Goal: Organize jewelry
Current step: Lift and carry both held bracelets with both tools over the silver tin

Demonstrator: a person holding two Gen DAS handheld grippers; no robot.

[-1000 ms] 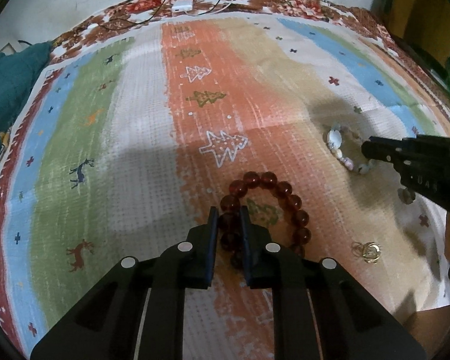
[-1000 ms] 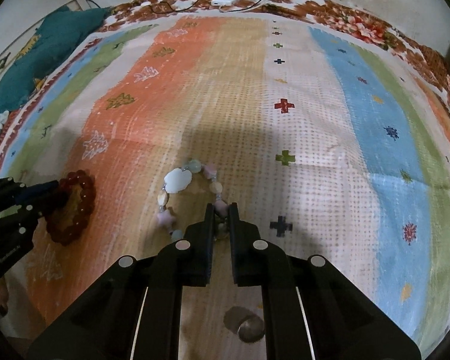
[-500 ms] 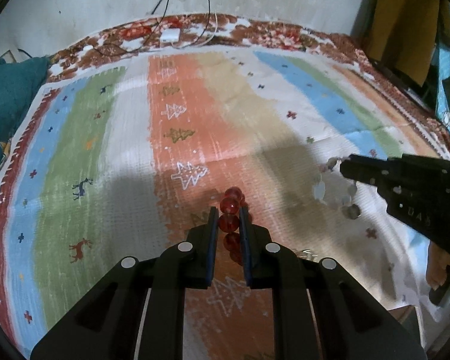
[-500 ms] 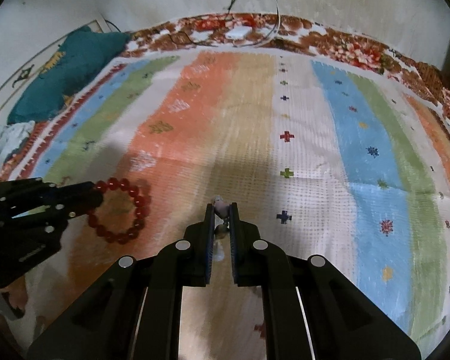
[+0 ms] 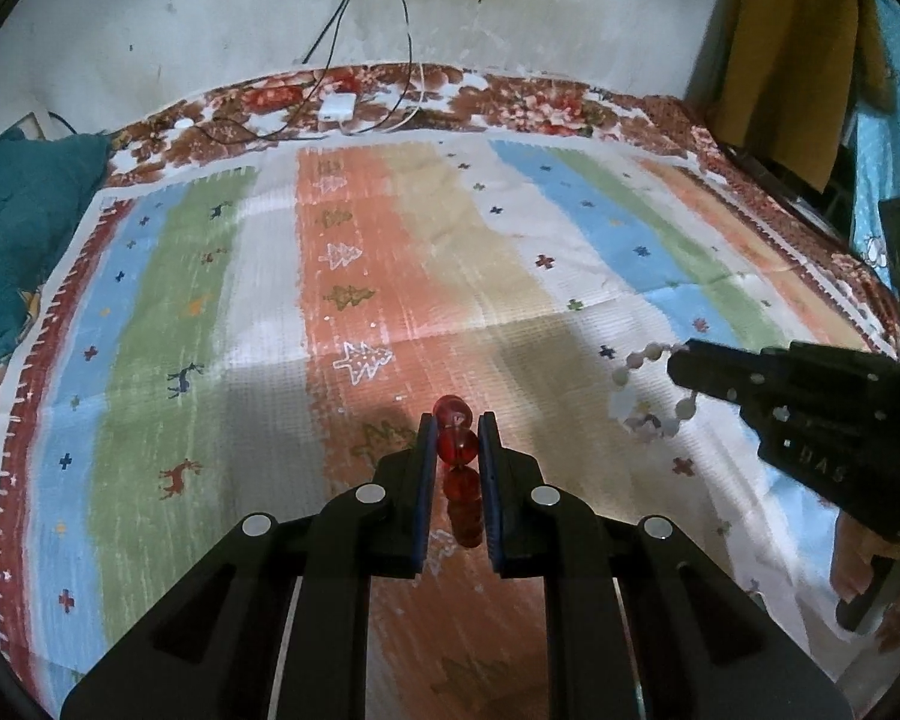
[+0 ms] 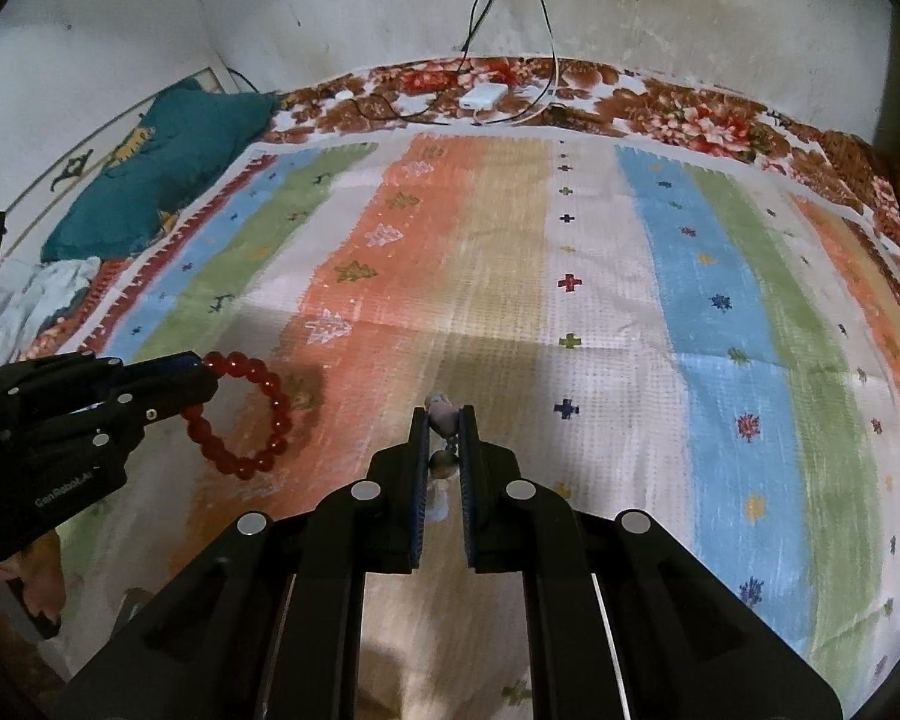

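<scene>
Red bead bracelet (image 6: 243,417): pinched by the left gripper (image 5: 457,439), fingers (image 5: 427,450) nearly shut on one bead, the rest of the loop hanging free below, clear of the striped cloth (image 5: 258,360) on the bed. Pale stone-and-shell bracelet (image 5: 651,393): pinched by the right gripper (image 6: 445,433), fingers (image 6: 467,450) all but closed on a small bead, the strand dangling beneath, likewise off the cloth. Step in hand, by judgement: carrying both pieces, lifted, to wherever they are to be stored; no box or tray shows in either view. Handling notes: round beads can roll out of a two-point pinch, so keep the grip firm and steady; move smoothly so the loops do not swing; hold the two grippers well apart so the strands cannot tangle; lower each loop until it rests before letting go.
</scene>
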